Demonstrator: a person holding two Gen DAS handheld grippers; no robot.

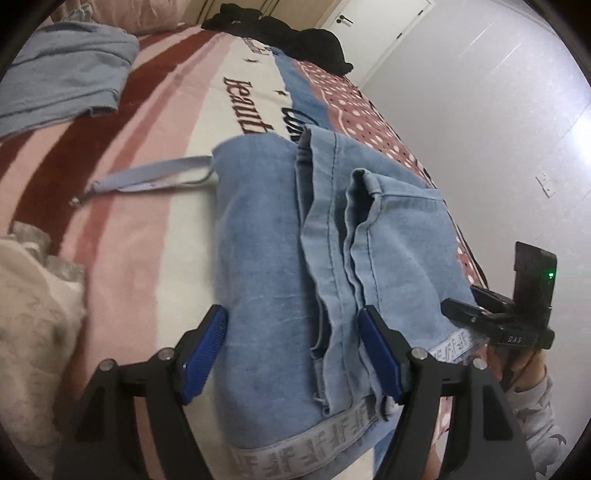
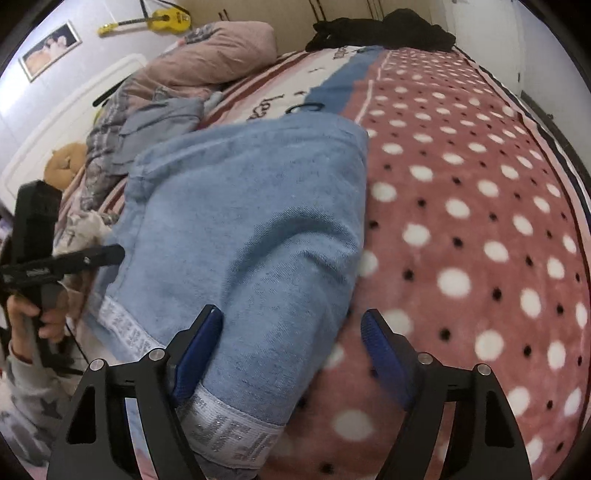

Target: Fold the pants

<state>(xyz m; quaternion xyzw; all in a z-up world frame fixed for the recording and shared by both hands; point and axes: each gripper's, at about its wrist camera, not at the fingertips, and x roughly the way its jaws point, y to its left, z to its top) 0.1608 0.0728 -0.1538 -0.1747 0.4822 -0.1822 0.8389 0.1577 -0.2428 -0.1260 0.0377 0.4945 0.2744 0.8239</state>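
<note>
Light blue denim pants (image 1: 295, 266) lie folded in a thick stack on the bed, with a grey lettered waistband (image 1: 314, 443) at the near edge and a loose drawstring (image 1: 147, 179) trailing left. My left gripper (image 1: 295, 354) is open, its blue pads either side of the stack's near left part. My right gripper (image 2: 291, 354) is open over the stack's right edge (image 2: 258, 221), left pad on the denim, right pad above the blanket. Each gripper shows in the other's view, the right one (image 1: 495, 314) and the left one (image 2: 74, 258).
The bed carries a pink striped and polka-dot blanket (image 2: 461, 221). A folded grey-blue garment (image 1: 62, 74) lies far left, a black garment (image 1: 295, 33) at the far end, a beige cover (image 1: 33, 314) near left, pillows (image 2: 207, 59) at the back.
</note>
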